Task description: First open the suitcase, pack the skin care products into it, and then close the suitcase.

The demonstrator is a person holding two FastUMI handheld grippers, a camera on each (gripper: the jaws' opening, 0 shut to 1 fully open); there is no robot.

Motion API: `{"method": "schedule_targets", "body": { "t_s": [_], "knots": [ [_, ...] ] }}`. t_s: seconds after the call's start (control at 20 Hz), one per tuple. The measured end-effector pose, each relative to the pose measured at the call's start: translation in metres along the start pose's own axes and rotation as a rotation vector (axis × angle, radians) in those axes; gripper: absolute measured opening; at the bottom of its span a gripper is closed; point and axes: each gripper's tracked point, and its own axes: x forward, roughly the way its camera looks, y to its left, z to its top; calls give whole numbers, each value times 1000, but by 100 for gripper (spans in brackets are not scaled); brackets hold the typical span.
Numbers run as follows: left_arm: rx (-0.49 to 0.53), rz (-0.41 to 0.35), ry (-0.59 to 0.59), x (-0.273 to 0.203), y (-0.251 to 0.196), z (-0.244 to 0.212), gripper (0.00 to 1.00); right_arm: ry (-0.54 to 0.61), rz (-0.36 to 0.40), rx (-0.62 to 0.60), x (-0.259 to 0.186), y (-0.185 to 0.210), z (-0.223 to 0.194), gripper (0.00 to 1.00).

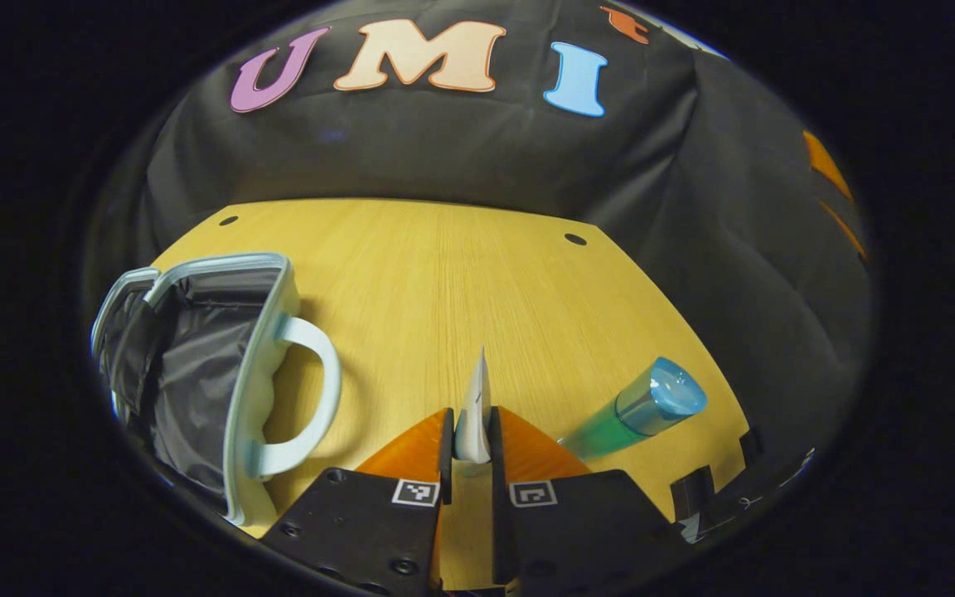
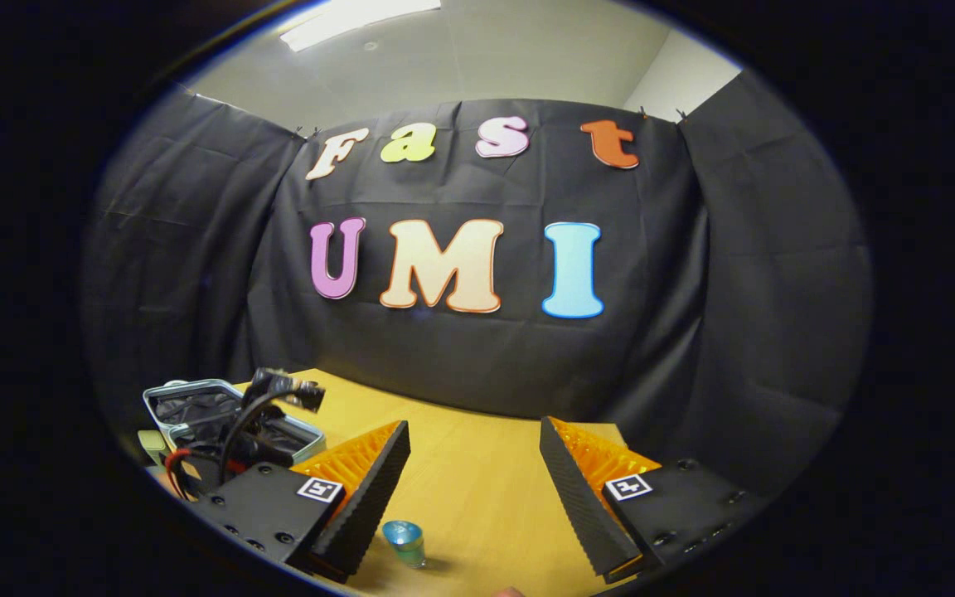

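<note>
Left tongs (image 1: 471, 439): jaws narrow, clamped on a thin white tube (image 1: 475, 410). Its flat crimped end sticks up and forward between the fingers; both fingers press on it. They hang above the wooden surface (image 1: 461, 282), roughly mid-surface.

Suitcase (image 1: 204, 373): small, pale blue-grey, open. In the left gripper view it sits to the left of the tongs, dark fabric lining visible inside, light carry handle (image 1: 312, 398) facing the tongs. Apart from the tongs, not touching.

Green bottle (image 1: 639, 408) with a clear blue cap: in the left gripper view it lies on the surface just right of the tongs, cap pointing away and to the right. In the right gripper view the same bottle (image 2: 405, 543) shows near the bottom, just beside the left finger of the right tongs, cap end toward the camera. Not inside the suitcase.

Right tongs (image 2: 474, 489): jaws wide apart, nothing between them, bare surface (image 2: 477, 473) in the gap. Held above the near edge of the surface, looking toward the booth's back wall.

In the right gripper view the open suitcase (image 2: 187, 410) is far left on the surface, with the other gripper's body and cables (image 2: 254, 423) in front of it, partly hiding it. Cannot tell from there what lies inside.
</note>
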Motion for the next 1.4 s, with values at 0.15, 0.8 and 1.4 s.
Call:
{"method": "schedule_targets", "body": {
  "t_s": [0.15,0.8,1.4],
  "knots": [
    [19,34,-42,-22,12,24,16,58,48,2,7,14,-34,99],
    [-83,196,-81,-82,68,46,16,317,175,-21,12,50,-187,89],
    [-93,329,51,-109,168,20,16,397,278,53,24,98,-155,46]
  ]
}}
